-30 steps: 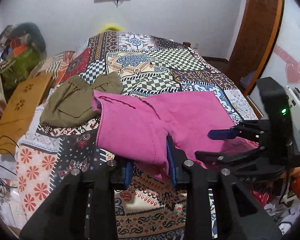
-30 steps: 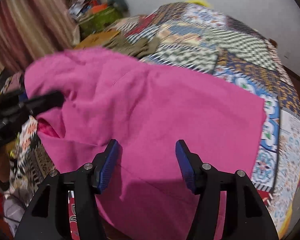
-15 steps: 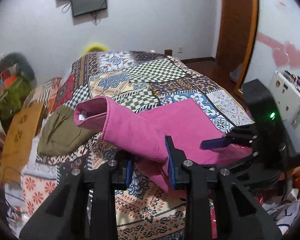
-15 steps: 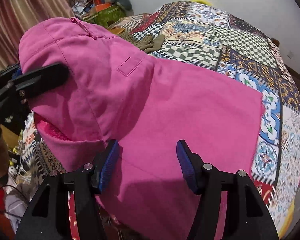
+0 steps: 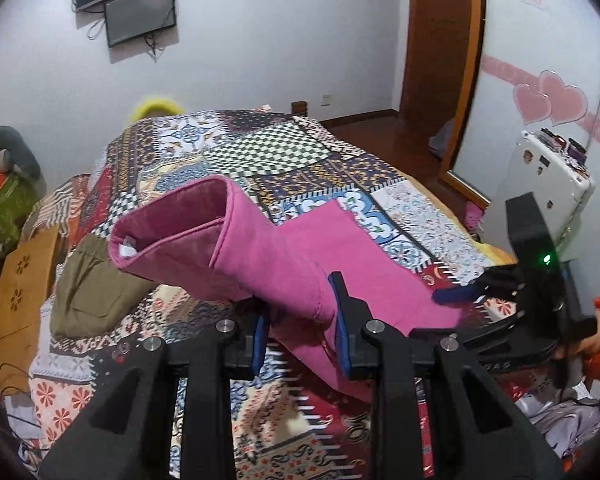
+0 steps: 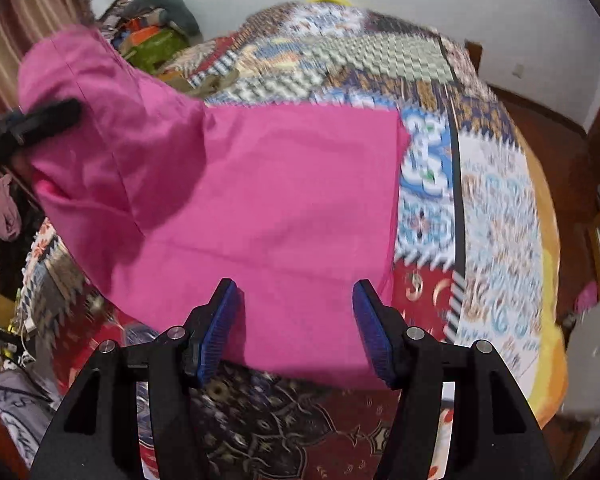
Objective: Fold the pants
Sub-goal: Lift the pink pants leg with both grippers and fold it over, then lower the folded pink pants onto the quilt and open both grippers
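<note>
- The left gripper (image 5: 300, 324), black with blue pads, is clenched on a bunched fold of the bright pink cotton pants (image 5: 268, 252); the cloth fills the space between its jaws.
- The right gripper (image 6: 296, 328) stands released, and the flat pink cloth lies between and beyond its jaws, not pressed by the pads.
- Ahead of the left jaws the waistband is lifted, its opening gaping to the far left.
- The long axis runs from that raised waist down to the right, where the legs lie flat on the patchwork bedspread (image 5: 260, 152).
- Left of the left jaws lies an olive-green garment (image 5: 88, 300).
</note>
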`<state>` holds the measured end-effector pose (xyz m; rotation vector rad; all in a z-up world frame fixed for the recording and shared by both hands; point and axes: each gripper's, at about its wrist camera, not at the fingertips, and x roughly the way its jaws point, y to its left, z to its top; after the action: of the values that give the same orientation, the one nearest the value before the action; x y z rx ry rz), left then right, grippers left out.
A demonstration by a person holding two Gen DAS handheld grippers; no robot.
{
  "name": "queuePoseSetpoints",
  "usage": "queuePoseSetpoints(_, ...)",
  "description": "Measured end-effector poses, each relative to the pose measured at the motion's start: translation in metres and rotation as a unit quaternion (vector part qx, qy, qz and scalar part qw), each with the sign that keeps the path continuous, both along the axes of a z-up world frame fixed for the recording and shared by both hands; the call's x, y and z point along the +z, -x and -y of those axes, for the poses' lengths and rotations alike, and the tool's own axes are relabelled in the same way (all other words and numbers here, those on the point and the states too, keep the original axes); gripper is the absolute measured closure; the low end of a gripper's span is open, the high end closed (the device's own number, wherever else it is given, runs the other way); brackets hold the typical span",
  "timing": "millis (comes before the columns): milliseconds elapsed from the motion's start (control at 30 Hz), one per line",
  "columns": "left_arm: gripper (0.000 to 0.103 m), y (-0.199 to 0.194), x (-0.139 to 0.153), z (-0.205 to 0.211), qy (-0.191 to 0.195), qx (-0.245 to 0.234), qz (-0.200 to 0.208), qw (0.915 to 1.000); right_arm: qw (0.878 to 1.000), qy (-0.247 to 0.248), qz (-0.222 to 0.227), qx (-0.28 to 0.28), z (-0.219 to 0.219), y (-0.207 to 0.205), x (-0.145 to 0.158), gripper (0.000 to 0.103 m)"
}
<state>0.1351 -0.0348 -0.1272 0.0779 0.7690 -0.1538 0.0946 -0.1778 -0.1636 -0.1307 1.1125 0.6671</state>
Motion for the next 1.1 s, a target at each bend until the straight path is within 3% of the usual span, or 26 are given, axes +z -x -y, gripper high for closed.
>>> queuePoseSetpoints(400, 0.077, -0.017, -0.003, 0.029, 0.022, -0.047, -0.023, 0.9984, 0.999, -0.034, -0.014, -0.017, 0.012, 0.003, -0.004, 0.046)
queuePoseSetpoints(700, 0.078, -0.023, -0.007, 0.044, 0.028, -0.07, -0.036, 0.9965, 0.998, -0.018, 0.021, -0.055, 0.045, -0.002, 0.013, 0.046)
queuePoseSetpoints(933, 0.078, -0.035, -0.019, 0.06, 0.043, -0.093, -0.07, 0.9923, 0.998, 0.013, -0.006, -0.057, 0.049, -0.001, -0.017, 0.046)
queuePoseSetpoints(1100, 0.079, -0.043, -0.037, 0.071, 0.049, -0.105, -0.108, 0.9874, 0.998, 0.011, 0.001, -0.06, 0.05, 0.001, -0.018, 0.046)
